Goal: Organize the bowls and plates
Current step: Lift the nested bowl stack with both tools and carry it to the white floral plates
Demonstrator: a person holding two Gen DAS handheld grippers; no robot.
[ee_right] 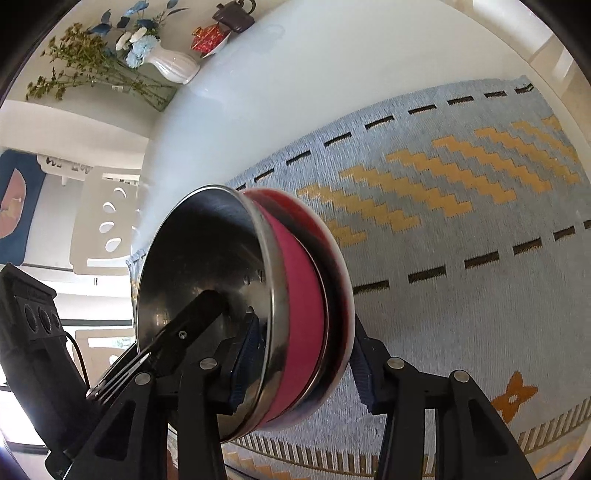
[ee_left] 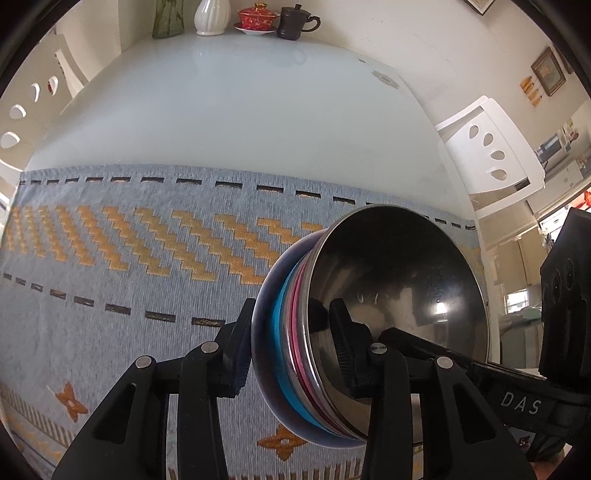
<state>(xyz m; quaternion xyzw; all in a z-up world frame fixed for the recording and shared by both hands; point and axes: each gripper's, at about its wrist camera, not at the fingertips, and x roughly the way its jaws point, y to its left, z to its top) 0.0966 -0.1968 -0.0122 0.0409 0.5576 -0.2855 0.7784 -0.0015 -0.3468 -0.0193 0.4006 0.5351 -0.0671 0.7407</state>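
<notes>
Here, in the left wrist view, the only legible writing is "DAS", in pale letters on the black body of the right gripper (ee_left: 388,332) that crosses the lower right of the frame. The left gripper (ee_left: 291,332) fills the bottom centre, its two fingers pinching the rim of a nested stack of dishes: one finger (ee_left: 240,332) lies against the dark plate (ee_left: 264,332) on the outer side, and the other presses inside the steel bowl (ee_left: 402,291). Between plate and bowl show a blue plate edge (ee_left: 282,350) and a pink plate edge (ee_left: 301,332). The stack is tipped on its side at centre right, over the grey-blue woven placemat (ee_left: 129,295) with orange zigzags. At the top of the frame, on the white table (ee_left: 221,110), stand a white vase (ee_left: 211,16), a red lidded teacup (ee_left: 257,18) and a dark lidded mug (ee_left: 293,22).

In the right wrist view no writing can be read. The right gripper (ee_right: 299,350) sits bottom centre, clamped across the same stack: one blue-padded finger (ee_right: 247,354) inside the steel bowl (ee_right: 203,266), the other behind the dark plate (ee_right: 338,295), with the pink plate (ee_right: 299,314) between them. The left gripper's black finger (ee_right: 199,314) reaches into the bowl from the lower left. The placemat (ee_right: 461,295) fills the right side; the white vase (ee_right: 173,64) with flowers stands at upper left.
</notes>
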